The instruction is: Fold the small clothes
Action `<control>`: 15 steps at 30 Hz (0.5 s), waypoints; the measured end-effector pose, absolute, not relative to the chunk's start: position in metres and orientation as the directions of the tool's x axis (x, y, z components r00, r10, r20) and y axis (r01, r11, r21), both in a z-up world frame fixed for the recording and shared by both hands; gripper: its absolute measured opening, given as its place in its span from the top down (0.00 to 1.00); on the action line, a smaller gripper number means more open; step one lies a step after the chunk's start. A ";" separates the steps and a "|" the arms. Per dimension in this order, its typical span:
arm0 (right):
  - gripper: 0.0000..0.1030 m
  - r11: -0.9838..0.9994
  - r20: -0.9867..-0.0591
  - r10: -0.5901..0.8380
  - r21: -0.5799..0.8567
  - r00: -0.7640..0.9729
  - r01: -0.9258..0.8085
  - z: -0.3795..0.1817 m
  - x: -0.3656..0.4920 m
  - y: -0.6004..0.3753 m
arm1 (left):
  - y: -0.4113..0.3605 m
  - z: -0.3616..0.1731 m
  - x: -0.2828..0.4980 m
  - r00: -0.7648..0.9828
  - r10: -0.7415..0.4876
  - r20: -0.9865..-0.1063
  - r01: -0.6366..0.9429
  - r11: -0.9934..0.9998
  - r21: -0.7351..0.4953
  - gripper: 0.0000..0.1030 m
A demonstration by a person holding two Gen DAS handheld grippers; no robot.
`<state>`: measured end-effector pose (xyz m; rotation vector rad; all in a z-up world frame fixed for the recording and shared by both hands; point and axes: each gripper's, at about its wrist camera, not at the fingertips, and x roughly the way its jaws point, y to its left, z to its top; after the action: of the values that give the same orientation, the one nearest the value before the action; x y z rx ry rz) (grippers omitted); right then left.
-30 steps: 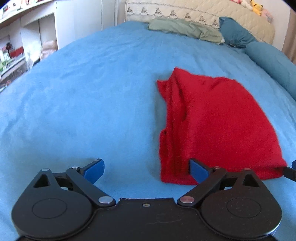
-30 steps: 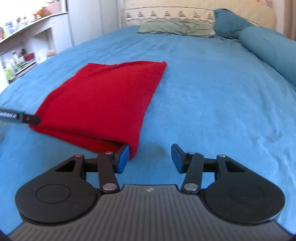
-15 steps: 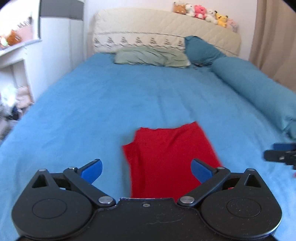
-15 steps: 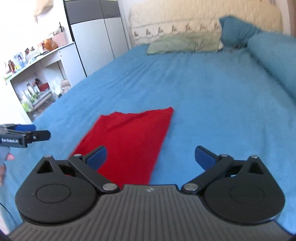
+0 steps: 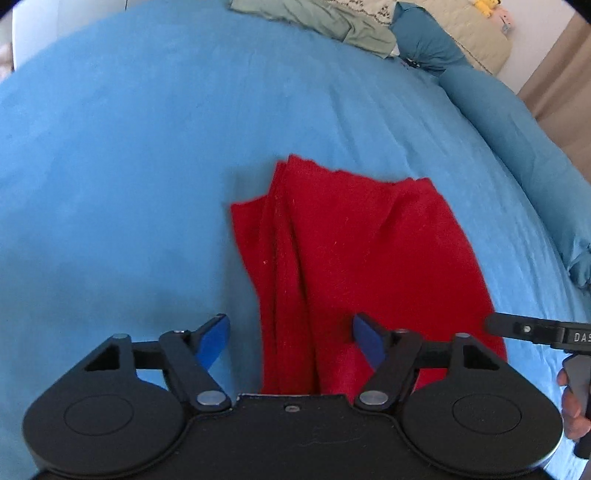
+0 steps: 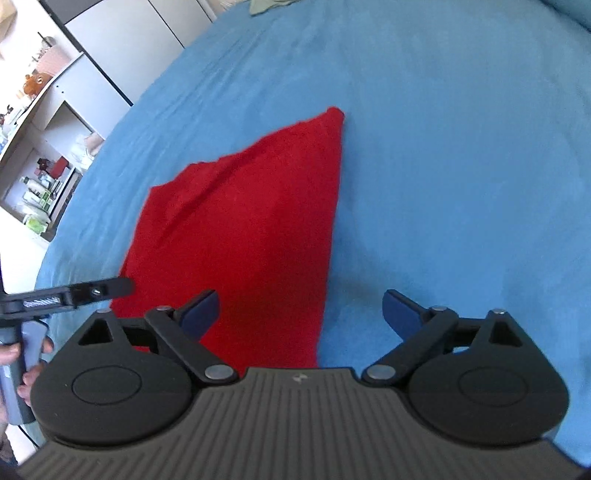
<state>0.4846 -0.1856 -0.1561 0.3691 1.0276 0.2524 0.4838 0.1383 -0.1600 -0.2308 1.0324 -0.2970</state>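
Note:
A red folded cloth (image 5: 354,254) lies flat on the blue bed (image 5: 129,155). My left gripper (image 5: 291,341) is open, its jaws standing over the cloth's near left edge, holding nothing. The cloth also shows in the right wrist view (image 6: 251,236). My right gripper (image 6: 301,314) is open and empty, over the cloth's near right edge. The other gripper's tip shows at the right of the left wrist view (image 5: 532,330) and at the left of the right wrist view (image 6: 74,293).
Pillows (image 5: 325,18) and a long blue bolster (image 5: 517,136) lie at the head and right side of the bed. White shelves with small items (image 6: 40,162) and a cabinet (image 6: 122,48) stand beside the bed's left side.
Both grippers lifted and pulled back half a second ago, then came back down close over the cloth's near end. Both stay open. The cloth lies where it was.

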 end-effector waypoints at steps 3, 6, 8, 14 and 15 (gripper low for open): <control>0.05 0.896 -0.767 0.401 0.443 0.500 -0.038 -0.164 0.491 -0.185 | 0.136 -0.165 0.488 0.474 -0.384 -0.793 0.129 0.921 -0.368 0.32; 0.33 0.879 -0.749 0.443 0.470 0.492 -0.076 -0.165 0.496 -0.179 | 0.131 -0.166 0.492 0.453 -0.406 -0.793 0.118 0.910 -0.399 0.56; 0.44 0.898 -0.760 0.417 0.430 0.499 -0.095 -0.161 0.496 -0.172 | 0.128 -0.160 0.491 0.462 -0.394 -0.795 0.116 0.915 -0.386 0.69; 0.66 0.922 -0.732 0.371 0.364 0.572 -0.132 -0.124 0.474 -0.162 | 0.109 -0.127 0.474 0.514 -0.322 -0.795 0.124 0.945 -0.302 0.79; 0.66 0.922 -0.726 0.373 0.361 0.579 -0.141 -0.117 0.469 -0.163 | 0.106 -0.121 0.469 0.516 -0.330 -0.790 0.132 0.942 -0.307 0.80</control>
<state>0.4688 -0.1631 -0.1167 0.2772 0.9073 0.3048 0.4694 0.1060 -0.1213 -0.2192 0.9919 -0.2797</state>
